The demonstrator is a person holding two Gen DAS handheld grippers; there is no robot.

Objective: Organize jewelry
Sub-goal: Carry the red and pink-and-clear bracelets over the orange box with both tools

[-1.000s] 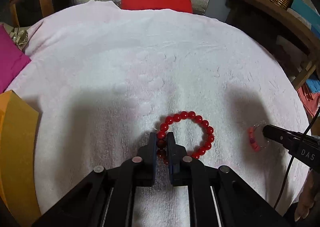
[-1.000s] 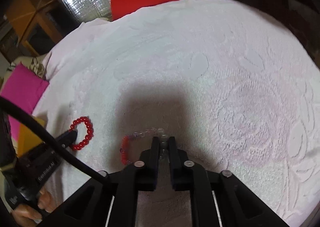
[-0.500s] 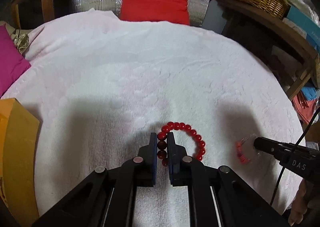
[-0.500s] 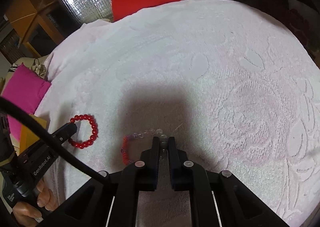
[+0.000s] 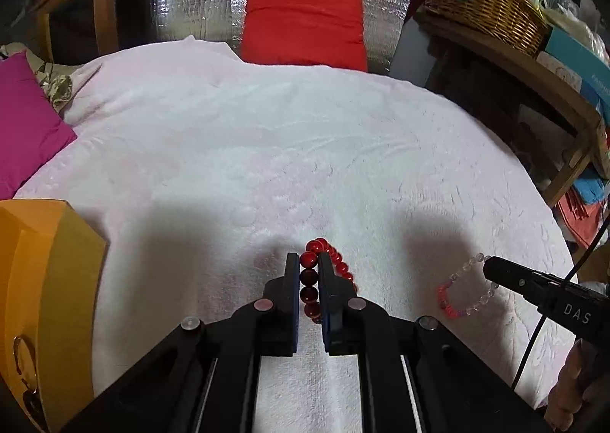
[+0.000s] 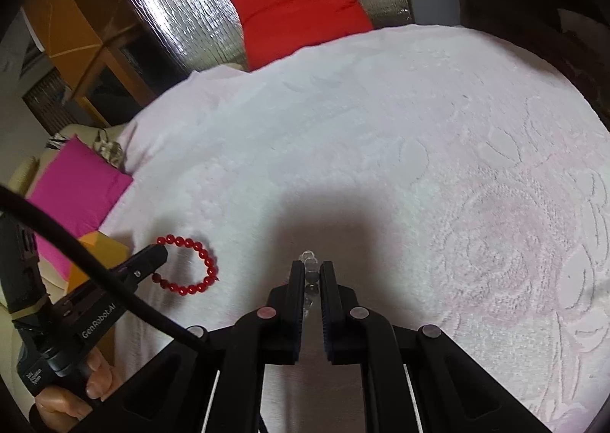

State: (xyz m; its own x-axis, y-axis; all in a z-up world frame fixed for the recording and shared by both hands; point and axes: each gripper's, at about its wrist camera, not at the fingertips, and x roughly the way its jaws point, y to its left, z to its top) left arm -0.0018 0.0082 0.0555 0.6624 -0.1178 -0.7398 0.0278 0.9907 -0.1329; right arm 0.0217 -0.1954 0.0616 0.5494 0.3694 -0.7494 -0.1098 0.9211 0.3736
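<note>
My left gripper is shut on a red bead bracelet, which hangs from the pads just above the white towel. The right wrist view shows the same red bracelet as a loop dangling from the left gripper. My right gripper is shut on the clear beads of a clear and pink bracelet. From the left wrist view that bracelet hangs off the right gripper, its pink part lowest.
An orange-yellow box stands at the towel's left edge, with a magenta cushion behind it. A red cushion leans on silver foil at the back. A wicker basket sits on a wooden shelf at the right.
Both grippers have risen and tilted up, lifting each bracelet off the towel. The red bracelet, a flat ring before, now hangs edge-on from the left pads.
</note>
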